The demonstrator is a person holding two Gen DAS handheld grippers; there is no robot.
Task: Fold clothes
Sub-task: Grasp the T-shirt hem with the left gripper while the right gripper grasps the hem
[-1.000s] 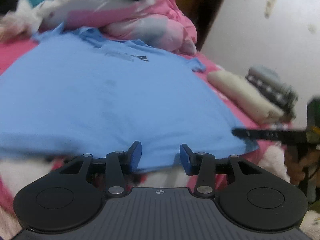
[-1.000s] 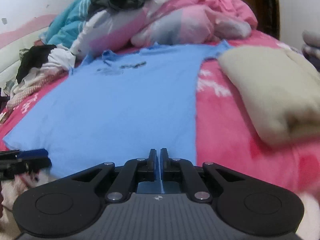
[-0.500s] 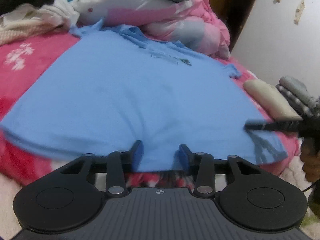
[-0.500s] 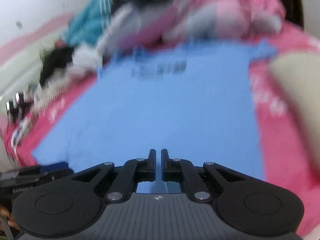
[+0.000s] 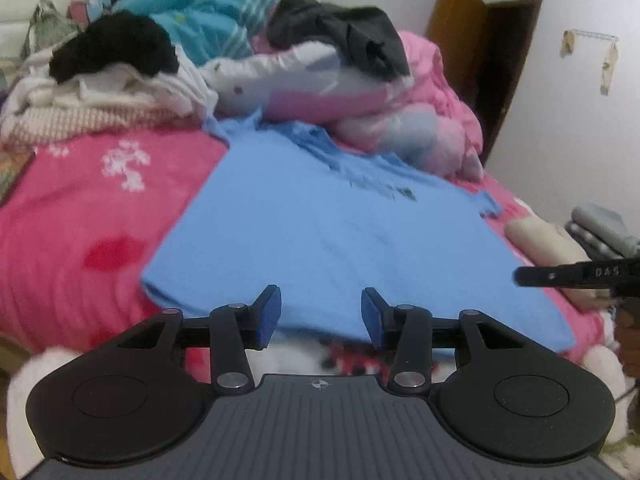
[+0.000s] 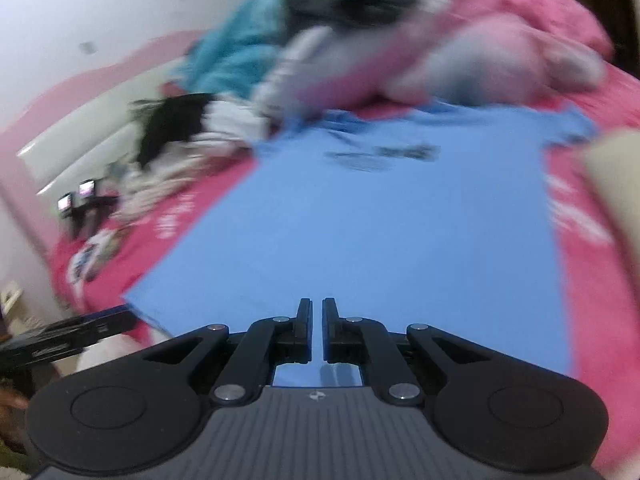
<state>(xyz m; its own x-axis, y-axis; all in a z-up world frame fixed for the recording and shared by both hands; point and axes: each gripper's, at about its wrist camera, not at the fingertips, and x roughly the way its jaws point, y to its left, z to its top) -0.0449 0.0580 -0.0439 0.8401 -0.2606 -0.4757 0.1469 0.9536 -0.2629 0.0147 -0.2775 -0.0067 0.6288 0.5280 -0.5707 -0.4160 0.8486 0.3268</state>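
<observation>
Blue T-shirt (image 5: 320, 240): spread flat on the pink bedspread (image 5: 80, 216), collar and dark chest print toward the far pile, hem nearest both tools
Left gripper (image 5: 318, 312): jaws part-way apart and just opened a little further; the hem edge lies in front of and below the gap, nothing pressed between the blue pads
Right gripper (image 6: 316, 326): jaws drawn nearly together, a thin slit between them; blue cloth shows behind and under the fingers, but whether the hem is pinched I cannot tell
Relation of the tools: the right one's dark finger pokes in from the right edge of the left view, over the shirt's near right corner; the left one shows at the lower left of the right view, beside the near left corner
Bedding heap (image 5: 360, 92): pink and white quilt past the collar, dark garment (image 5: 344, 36) on top, teal garment (image 5: 208, 20) behind
Left side clutter: black fluffy item (image 5: 112, 48) on white and knitted clothes
Folded stack: beige item (image 5: 548, 240) and grey pieces (image 5: 600, 228) right of the shirt, near the wall
Sharpness: the right view is blurred
</observation>
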